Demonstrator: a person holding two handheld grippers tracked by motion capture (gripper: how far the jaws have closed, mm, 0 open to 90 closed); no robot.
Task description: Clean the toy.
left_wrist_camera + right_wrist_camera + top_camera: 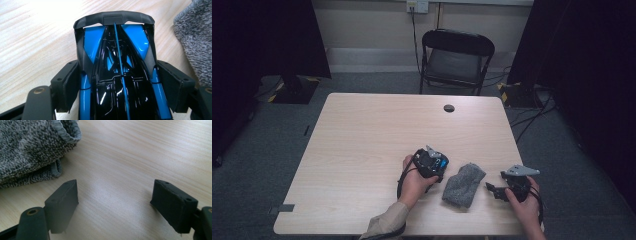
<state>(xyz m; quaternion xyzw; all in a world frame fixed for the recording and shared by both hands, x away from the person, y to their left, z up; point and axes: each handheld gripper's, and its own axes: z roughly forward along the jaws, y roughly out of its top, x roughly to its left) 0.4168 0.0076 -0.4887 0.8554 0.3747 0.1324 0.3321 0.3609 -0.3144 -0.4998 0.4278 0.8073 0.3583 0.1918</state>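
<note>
A glossy blue and black toy car [117, 62] lies on the wooden table [377, 130] with its dark rear wing pointing away in the left gripper view. My left gripper [117, 82] is shut on it, one pad against each side of the body. From above, that gripper [432, 162] covers most of the car [443, 163]. A grey knitted sock [463, 185] lies just to its right, apart from the car. Beyond the sock, my right gripper [492, 190] stands open near the table's front edge. Its jaws [115, 197] are wide apart over bare wood, with the sock [30, 150] off to their left.
The sock's edge [195, 37] lies close to the car's right side. A black folding chair [456, 60] stands behind the table. A round cable hole [449, 108] sits near the table's far edge. Dark curtains hang on both sides of the room.
</note>
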